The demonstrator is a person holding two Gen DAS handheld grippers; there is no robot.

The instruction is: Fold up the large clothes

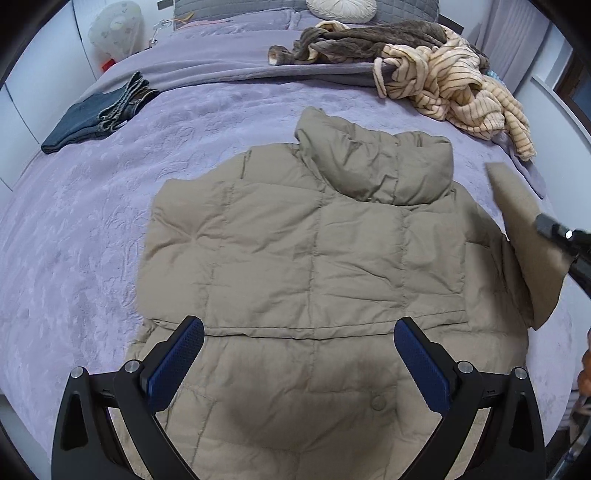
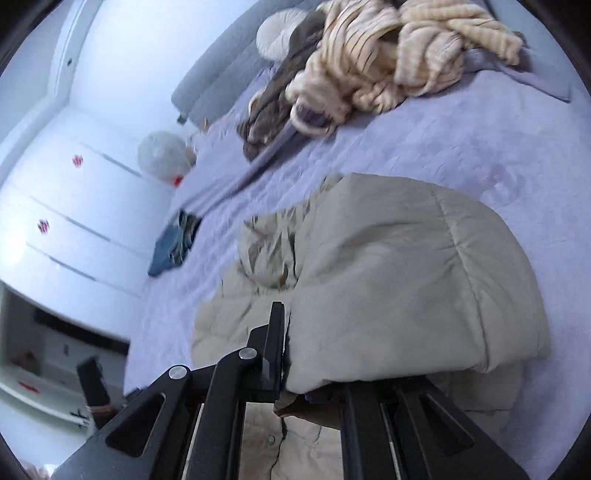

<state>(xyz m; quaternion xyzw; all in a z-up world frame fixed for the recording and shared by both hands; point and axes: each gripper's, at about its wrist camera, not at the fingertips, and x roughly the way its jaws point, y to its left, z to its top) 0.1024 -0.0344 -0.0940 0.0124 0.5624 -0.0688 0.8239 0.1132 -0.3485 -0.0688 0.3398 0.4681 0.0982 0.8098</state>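
A tan puffer jacket (image 1: pixel 303 251) lies flat on the purple bedspread (image 1: pixel 74 229), collar toward the far side. My left gripper (image 1: pixel 299 354) is open and empty, hovering over the jacket's lower part. My right gripper (image 2: pixel 291 347) is shut on the jacket's right sleeve (image 2: pixel 406 280) and holds it lifted off the bed; the sleeve drapes over and hides the right finger. In the left wrist view the lifted sleeve (image 1: pixel 524 229) and the right gripper (image 1: pixel 550 227) show at the right edge.
Folded blue jeans (image 1: pixel 96 114) lie at the far left of the bed. A pile of striped cream (image 1: pixel 450 85) and brown (image 1: pixel 369 40) clothes sits at the far right. A pillow and grey headboard (image 1: pixel 221 7) are behind. White cabinets (image 2: pixel 74 206) stand left of the bed.
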